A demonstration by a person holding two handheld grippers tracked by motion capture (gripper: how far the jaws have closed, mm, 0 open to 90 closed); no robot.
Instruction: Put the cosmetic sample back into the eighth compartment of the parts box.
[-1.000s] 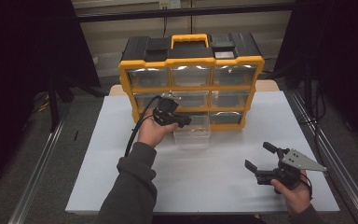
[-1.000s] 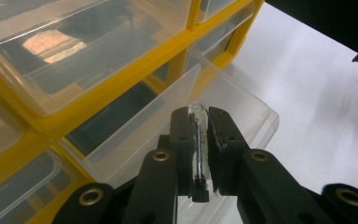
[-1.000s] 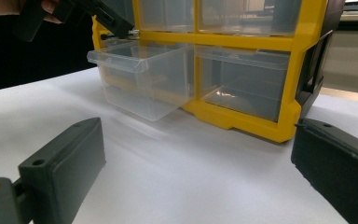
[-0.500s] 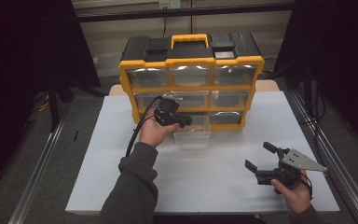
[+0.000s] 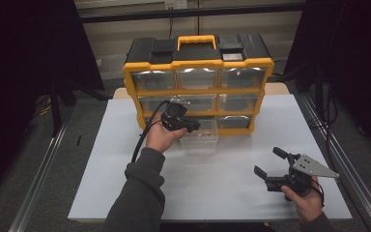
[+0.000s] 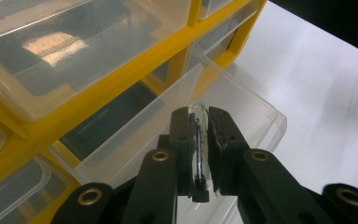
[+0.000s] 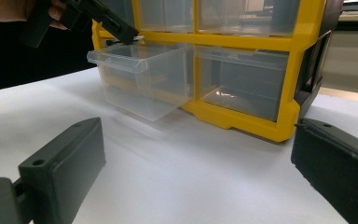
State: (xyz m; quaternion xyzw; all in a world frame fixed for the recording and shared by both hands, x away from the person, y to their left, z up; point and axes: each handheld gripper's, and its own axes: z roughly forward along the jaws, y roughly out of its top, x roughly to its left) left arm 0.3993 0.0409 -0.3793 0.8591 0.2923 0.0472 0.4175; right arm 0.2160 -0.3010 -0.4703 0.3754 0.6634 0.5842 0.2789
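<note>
From the high view, my left claw (image 5: 193, 126) hovers over the pulled-out clear plastic drawer (image 5: 200, 141) of the yellow-and-black 9-drawer organizer (image 5: 198, 87) standing at the far edge of the white tabletop (image 5: 125, 159); my right claw (image 5: 266, 166) rests released near the front right corner, well apart.

In the left gripper view, my claw is clenched on a small clear glass vial (image 6: 199, 149), long axis along the jaws, directly above the drawer, which looks empty.

In the right gripper view, jaws gape wide; the drawer (image 7: 142, 79) juts from the bottom row.
</note>
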